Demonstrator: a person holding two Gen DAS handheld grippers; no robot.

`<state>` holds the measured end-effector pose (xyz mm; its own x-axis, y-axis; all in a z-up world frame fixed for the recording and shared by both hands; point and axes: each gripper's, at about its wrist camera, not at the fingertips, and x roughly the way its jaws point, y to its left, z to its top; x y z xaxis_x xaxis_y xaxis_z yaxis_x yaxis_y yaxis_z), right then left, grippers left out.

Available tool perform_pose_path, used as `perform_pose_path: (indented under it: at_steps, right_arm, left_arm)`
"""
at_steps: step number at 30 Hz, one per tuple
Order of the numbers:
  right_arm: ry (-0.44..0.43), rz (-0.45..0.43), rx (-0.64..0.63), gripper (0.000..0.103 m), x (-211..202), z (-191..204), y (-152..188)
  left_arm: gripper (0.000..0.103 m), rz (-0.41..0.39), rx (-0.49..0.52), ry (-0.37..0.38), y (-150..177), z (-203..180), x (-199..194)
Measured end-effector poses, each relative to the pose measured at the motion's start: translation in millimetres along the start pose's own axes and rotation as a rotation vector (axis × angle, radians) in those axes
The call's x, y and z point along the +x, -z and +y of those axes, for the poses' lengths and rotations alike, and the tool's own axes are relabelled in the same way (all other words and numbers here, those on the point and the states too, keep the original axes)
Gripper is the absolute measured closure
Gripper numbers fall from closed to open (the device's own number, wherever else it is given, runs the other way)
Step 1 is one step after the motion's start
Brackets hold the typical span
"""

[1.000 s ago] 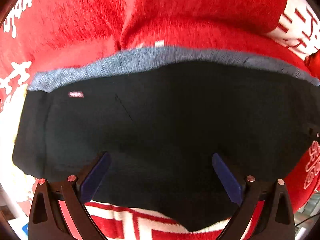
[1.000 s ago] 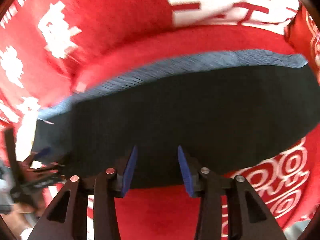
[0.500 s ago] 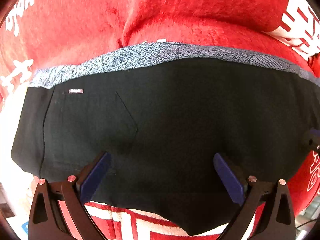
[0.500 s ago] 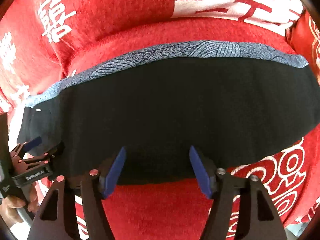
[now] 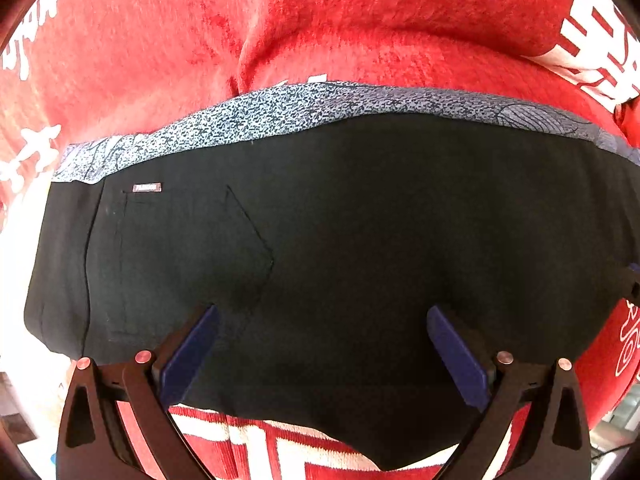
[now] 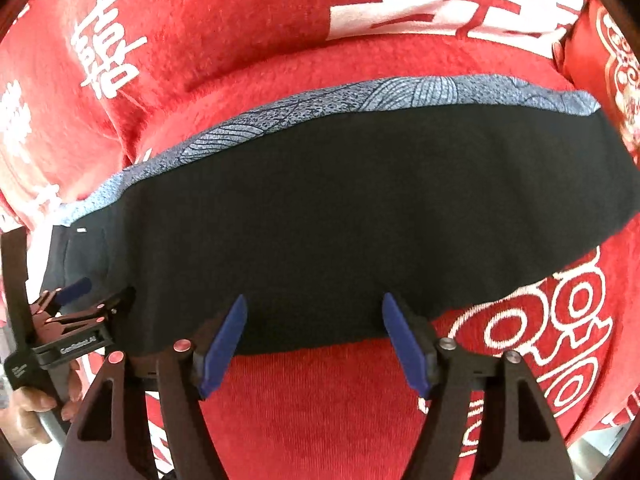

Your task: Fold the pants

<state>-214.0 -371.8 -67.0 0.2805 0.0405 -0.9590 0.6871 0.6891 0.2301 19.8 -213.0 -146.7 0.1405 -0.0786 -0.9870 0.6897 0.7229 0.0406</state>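
The black pants point(image 5: 360, 260) lay folded lengthwise across mid-frame on the red blanket point(image 5: 360, 20). Both the left gripper point(image 5: 320, 336) and right gripper point(image 6: 314, 328) hovered released at the near edge. The next fold likely called for pinching that edge.

Red plush blanket point(image 5: 360, 32) fills my view

I see white Chinese characters point(image 6: 108, 66) and scroll motifs point(image 6: 560, 320) printed across it; it lies rumpled in soft folds, brightly and evenly lit, with pale glare along the left edge.
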Motion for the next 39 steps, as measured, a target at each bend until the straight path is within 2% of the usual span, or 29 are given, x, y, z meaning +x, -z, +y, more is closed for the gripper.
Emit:
perform_pose_path:
  at_steps: [10,18,20,23,24,26,27,30,39]
  right_arm:
    - [-0.078,0.04,-0.01,0.03,-5.4,-19.3,-0.6]
    - [-0.167,0.042,0.044,0.029,-21.2,-48.2,-10.6]
    - [-0.141,0.028,0.055,0.029,-26.6,-56.0,-15.6]
    - [-0.139,0.006,0.089,0.031,-36.8,-75.5,-22.7]
    - [-0.136,-0.005,0.103,0.043,-40.0,-83.4,-25.5]
    - [-0.121,-0.014,0.122,0.059,-43.8,-99.8,-29.4]
    - [-0.105,-0.01,0.139,0.062,-43.4,-109.8,-30.6]
    - [-0.085,-0.009,0.195,0.062,-43.4,-133.4,-30.7]
    - [-0.195,-0.082,0.458,0.06,-50.2,-199.2,-6.4]
  left_arm:
    - [0.0,0.028,-0.039,-0.076,-4.9,-16.2,0.1]
    - [0.0,0.046,-0.018,-0.153,-9.6,-32.1,-8.8]
    - [0.0,0.05,-0.012,-0.174,-14.7,-38.6,-12.1]
    - [0.0,0.041,-0.022,-0.143,-25.7,-52.9,-23.7]
    - [0.0,0.036,-0.018,-0.123,-29.6,-61.3,-27.7]
    - [0.0,0.022,0.006,-0.091,-34.0,-80.6,-35.3]
    - [0.0,0.011,0.027,-0.077,-37.8,-93.9,-38.1]
    - [0.0,-0.003,0.086,-0.026,-47.5,-135.7,-41.1]
    - [0.0,0.007,0.136,0.107,-58.2,-230.6,-44.2]
